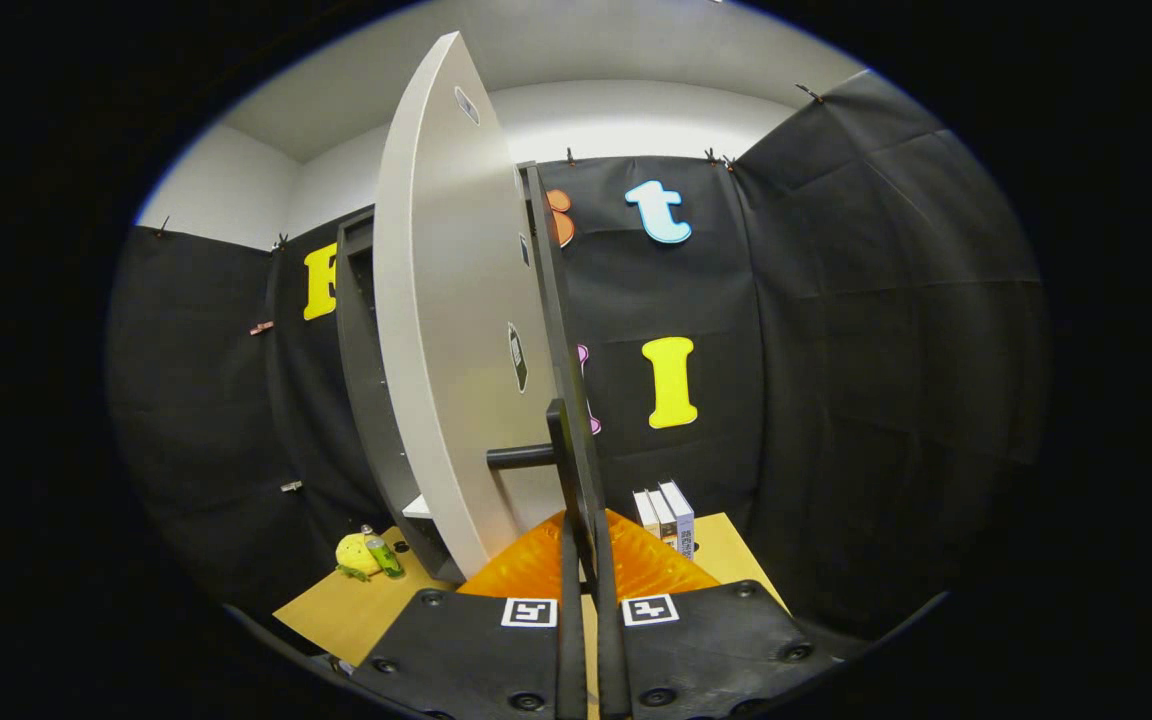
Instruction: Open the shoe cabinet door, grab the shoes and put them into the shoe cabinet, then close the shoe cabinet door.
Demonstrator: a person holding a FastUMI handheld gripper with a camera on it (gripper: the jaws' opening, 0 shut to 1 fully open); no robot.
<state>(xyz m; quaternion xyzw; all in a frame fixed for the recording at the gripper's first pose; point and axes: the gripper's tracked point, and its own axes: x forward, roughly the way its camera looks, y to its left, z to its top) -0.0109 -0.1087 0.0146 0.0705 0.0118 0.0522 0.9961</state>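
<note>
Black-cloth booth, wooden table (336, 610) underneath. Cabinet (361, 400) standing on it, dark frame, door (446, 330) swung open and seen nearly edge-on. Black bar handle (521, 457) sticking off the door face. Gripper (591, 560) clamped on the door's front edge, both fingers (536, 575) pressed to it, edge running straight down between them. Looks like mid-swing on the opening step; shoes not located, can't say where.

Risks: thin edge grip, so could slip off if pull goes off the hinge arc. Jerking could shift or tip the cabinet on the table. Over-swing could knock the boxes (666, 515) standing just beyond the door.

Contents: cabinet interior mostly hidden by the door, one pale shelf (418, 507) corner visible, nothing readable on it. Yellow plush (356, 555) and green bottle (383, 553) beside the cabinet base.
</note>
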